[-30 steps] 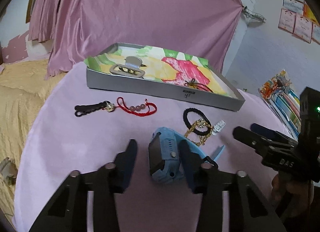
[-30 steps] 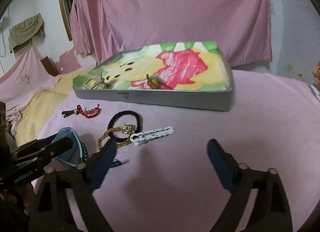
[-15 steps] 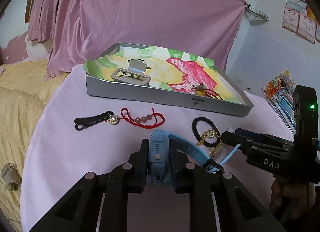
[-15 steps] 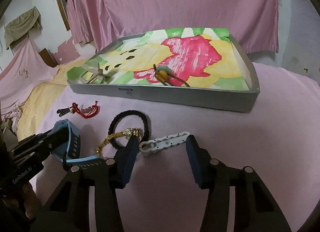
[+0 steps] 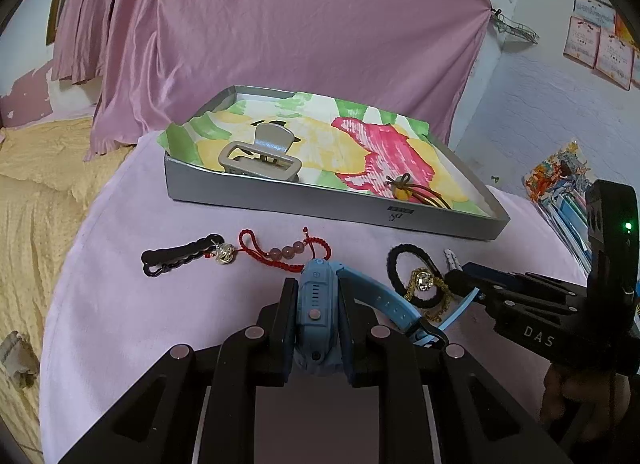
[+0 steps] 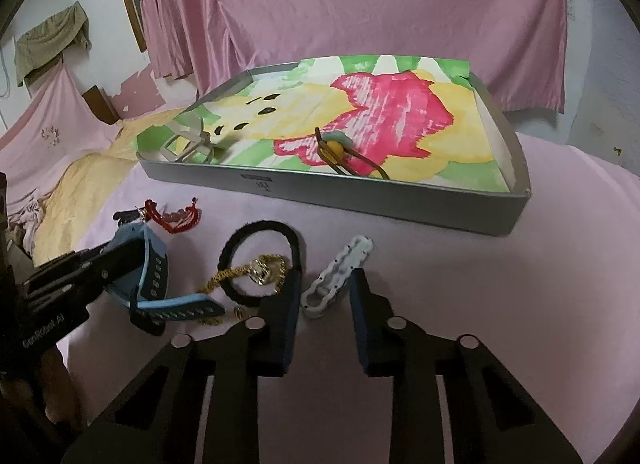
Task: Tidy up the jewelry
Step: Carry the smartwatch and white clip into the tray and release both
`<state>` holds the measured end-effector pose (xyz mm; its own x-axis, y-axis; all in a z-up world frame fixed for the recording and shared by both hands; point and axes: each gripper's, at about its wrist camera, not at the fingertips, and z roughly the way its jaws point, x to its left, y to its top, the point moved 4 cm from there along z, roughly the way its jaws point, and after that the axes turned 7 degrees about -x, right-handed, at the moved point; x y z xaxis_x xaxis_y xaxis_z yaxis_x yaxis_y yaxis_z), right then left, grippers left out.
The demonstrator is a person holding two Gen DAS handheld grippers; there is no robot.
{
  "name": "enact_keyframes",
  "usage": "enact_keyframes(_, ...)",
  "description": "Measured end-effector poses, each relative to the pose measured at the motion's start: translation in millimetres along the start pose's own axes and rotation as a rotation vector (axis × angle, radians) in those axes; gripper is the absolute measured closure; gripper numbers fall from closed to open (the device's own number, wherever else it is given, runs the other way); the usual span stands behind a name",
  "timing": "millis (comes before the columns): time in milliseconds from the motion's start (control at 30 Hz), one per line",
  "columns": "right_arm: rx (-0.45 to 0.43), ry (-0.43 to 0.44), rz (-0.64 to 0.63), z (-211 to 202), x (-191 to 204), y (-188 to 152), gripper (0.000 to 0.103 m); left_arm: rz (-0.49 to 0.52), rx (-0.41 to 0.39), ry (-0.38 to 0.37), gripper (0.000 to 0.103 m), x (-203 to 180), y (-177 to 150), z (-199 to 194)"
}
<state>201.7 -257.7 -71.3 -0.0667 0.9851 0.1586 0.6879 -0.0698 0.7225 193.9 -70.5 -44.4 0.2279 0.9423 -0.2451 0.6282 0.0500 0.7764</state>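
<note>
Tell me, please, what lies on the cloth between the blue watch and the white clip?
In the right wrist view, a black hair tie with a gold chain bracelet across it lies between the blue watch and the white clip.

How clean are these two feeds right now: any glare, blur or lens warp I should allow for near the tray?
Left wrist view: sharp, dim even light, no glare; the grey tray bows from fisheye warp, and corners vignette black. Right wrist view: softer, slightly blurred around the white clip and gold chain; the tray wall curves there too, and the tongs' lower parts fall into dark shadow.
</note>
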Motion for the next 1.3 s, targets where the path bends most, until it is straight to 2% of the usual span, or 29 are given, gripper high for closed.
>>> enact_keyframes(267,-0.003,-0.015,-0.004,-0.6,-5.0,0.7,0.088,0.005,0.001,0.005,0.086,-0.4,0.0,0.2)
enact_keyframes(367,-0.012,0.011,0.002,-3.9,-4.8,-0.6,0.089,-0.009,-0.004,0.011,0.086,0.8,0.3,-1.8)
enact_keyframes(567,-0.109,0.073,0.018,-29.6,-7.4,2.7,0.090,0.000,-0.040,0.012,0.086,-4.1,11.9,-6.8)
enact_keyframes(733,-0.214,0.064,0.000,-50.0,-15.7,26.0,0.090,0.016,-0.091,-0.003,0.086,-14.4,35.6,-7.5)
enact_keyframes(867,-0.245,0.043,-0.015,-45.2,-27.1,48.8,0.089,0.025,-0.122,0.005,0.086,-23.2,56.8,0.8)
enact_keyframes(1167,-0.193,0.027,-0.028,-2.6,-46.8,76.8,0.089,0.044,-0.117,0.040,0.086,-32.5,90.4,40.5)
enact_keyframes(1300,-0.154,0.031,-0.034,18.5,-49.3,79.5,0.089,0.075,-0.064,0.081,0.086,-32.4,97.1,67.4)
